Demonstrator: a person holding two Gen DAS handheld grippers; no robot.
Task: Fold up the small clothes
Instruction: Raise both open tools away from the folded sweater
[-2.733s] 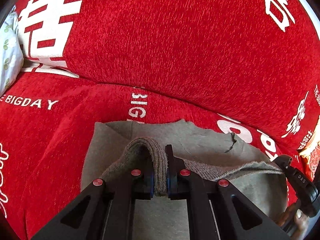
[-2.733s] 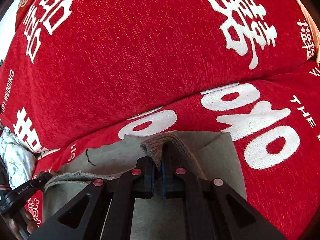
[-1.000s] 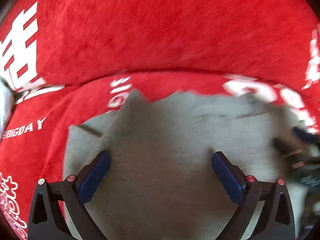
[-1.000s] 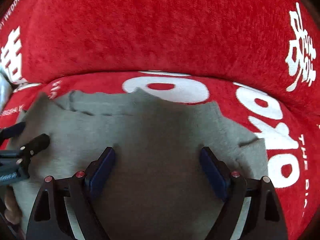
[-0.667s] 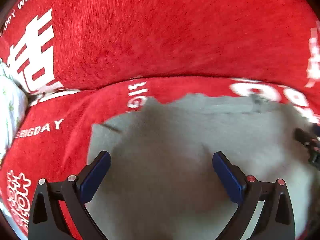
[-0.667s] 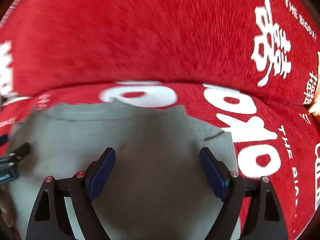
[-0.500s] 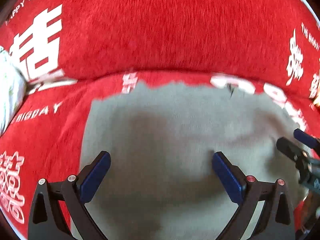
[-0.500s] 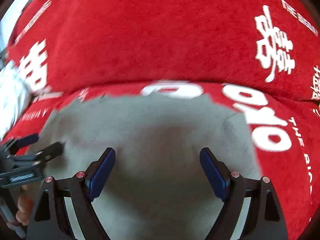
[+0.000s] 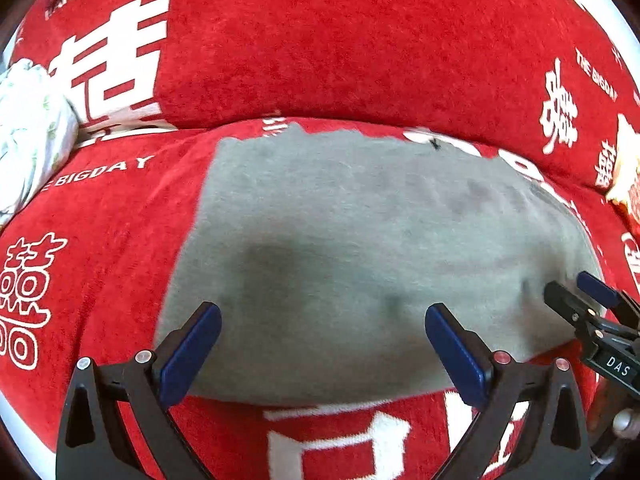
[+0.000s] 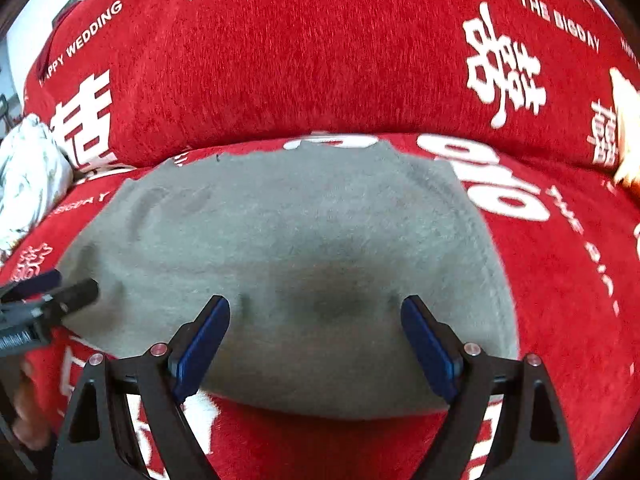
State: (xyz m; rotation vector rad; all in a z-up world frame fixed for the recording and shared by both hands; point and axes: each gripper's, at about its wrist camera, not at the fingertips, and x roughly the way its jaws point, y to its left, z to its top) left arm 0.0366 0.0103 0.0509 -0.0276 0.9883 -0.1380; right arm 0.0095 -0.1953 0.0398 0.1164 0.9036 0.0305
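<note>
A grey knit garment (image 9: 360, 240) lies folded flat on the red sofa seat; it also shows in the right wrist view (image 10: 288, 240). My left gripper (image 9: 322, 340) is open and empty, hovering above the garment's near edge. My right gripper (image 10: 316, 336) is open and empty above the garment's near right part. The right gripper's fingertips (image 9: 576, 300) show at the right edge of the left wrist view. The left gripper's fingertips (image 10: 76, 292) show at the left edge of the right wrist view.
The red sofa cover (image 9: 320, 60) with white characters forms the seat and backrest. A white patterned cloth (image 9: 28, 132) lies at the far left, also in the right wrist view (image 10: 28, 172). An orange-and-cream object (image 9: 624, 184) sits at the far right.
Both grippers let go of the garment's grey edge, opened wide, and pulled back toward me and upward. The garment now lies flat, doubled over.
</note>
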